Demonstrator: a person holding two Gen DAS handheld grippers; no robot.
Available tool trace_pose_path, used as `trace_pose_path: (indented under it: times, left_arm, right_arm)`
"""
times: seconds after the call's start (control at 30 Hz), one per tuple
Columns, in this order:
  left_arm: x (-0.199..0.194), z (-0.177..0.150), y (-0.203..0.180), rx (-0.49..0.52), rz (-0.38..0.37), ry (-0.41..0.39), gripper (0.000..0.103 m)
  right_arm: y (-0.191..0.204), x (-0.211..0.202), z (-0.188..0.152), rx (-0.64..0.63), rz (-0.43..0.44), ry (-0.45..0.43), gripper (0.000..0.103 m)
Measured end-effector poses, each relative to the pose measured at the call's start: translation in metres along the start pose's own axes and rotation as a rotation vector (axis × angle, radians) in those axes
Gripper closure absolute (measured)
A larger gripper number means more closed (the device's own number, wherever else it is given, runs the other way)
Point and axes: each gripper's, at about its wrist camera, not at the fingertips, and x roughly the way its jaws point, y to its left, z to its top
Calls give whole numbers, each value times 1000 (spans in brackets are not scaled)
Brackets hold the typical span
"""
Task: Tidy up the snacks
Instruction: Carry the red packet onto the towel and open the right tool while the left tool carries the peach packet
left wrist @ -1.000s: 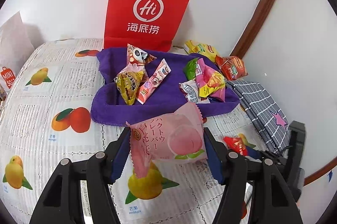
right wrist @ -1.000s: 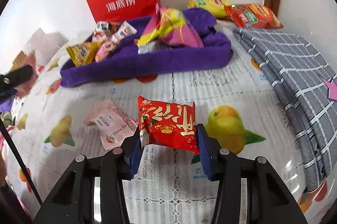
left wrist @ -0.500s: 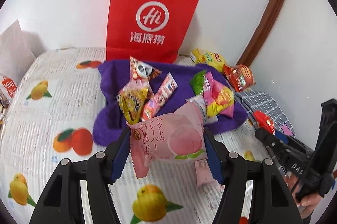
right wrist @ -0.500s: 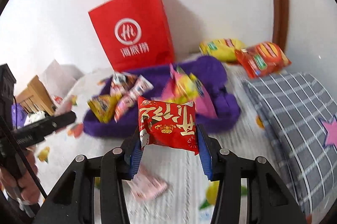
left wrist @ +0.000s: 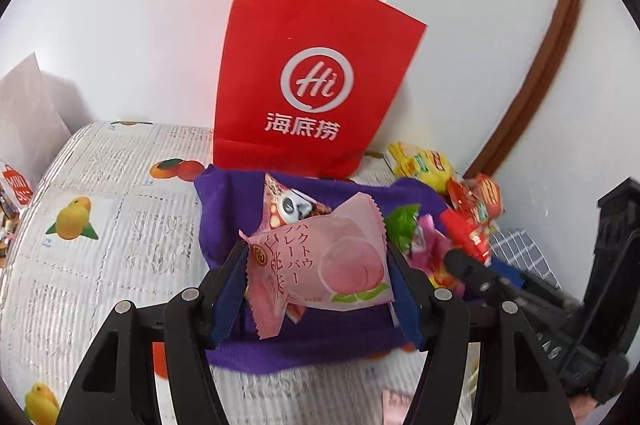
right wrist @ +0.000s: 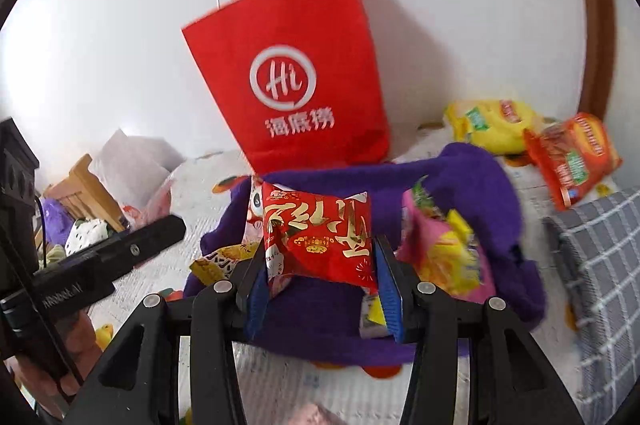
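Left gripper (left wrist: 316,269) pinches a pale pink plastic snack packet printed with a peach (left wrist: 320,261), one blue pad on each side edge, packet held in the air above the front part of a purple plush fabric tray (left wrist: 224,217). Right gripper (right wrist: 320,265) pinches a red foil snack packet with gold lettering (right wrist: 320,237) the same way, jaws pressed onto its sides, also in the air over the purple tray, seen in the right wrist view (right wrist: 472,185).

The tray sits toward the back edge of a tabletop covered by a white cloth with mango and persimmon prints (left wrist: 80,225). Inside the tray: a brown-and-white triangular packet with a panda face (left wrist: 288,205) on the left side, a yellow packet (right wrist: 224,257) near its front left, a pink-and-yellow packet (right wrist: 444,253) on the right side, next to a green wrapper (left wrist: 402,223).

A red paper shopping bag with white handles and a white "Hi" logo (left wrist: 312,73) stands upright at the back edge against the white wall, just behind the tray. A yellow chip bag (right wrist: 488,125) and an orange-red chip bag (right wrist: 572,157) lie at the back right corner, outside the tray. A grey checked fabric piece (right wrist: 600,265) lies along the right edge. A small pink packet (right wrist: 316,415) lies on the cloth by the front edge, partly cut off.
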Motion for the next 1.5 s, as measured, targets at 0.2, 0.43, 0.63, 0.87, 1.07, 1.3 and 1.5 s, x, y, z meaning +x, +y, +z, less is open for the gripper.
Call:
trace_pose_path:
  times: [0.2,0.43,0.63,0.87,1.07,1.3,1.5]
  left_arm:
    - [21,-3,17,-39,26,-12,40]
    - [31,-12,15,-30,2,21,40]
    - [29,-13,12,-26,-25,4,40]
    - [31,-14,12,-37,-57,3,40]
    - [33,-15,9,-31,-63,-7,40]
    - [39,-17,7,-38,-87,6,40]
    - [46,-22,-1,-12,-79,16,39]
  right_arm:
    - [-9,48,-13,6,15,88,56]
    - [-4,61,-24,-38,20,95,55]
    - [-6,73,-31,-68,-25,115,54]
    - [-6,75,-30,-67,-6,144,43]
    - [-1,62,-27,-87,17,110,26]
    - [-10,44,-20,-34,50,36,26]
    - [-27,29,-12,28,41,-36,26]
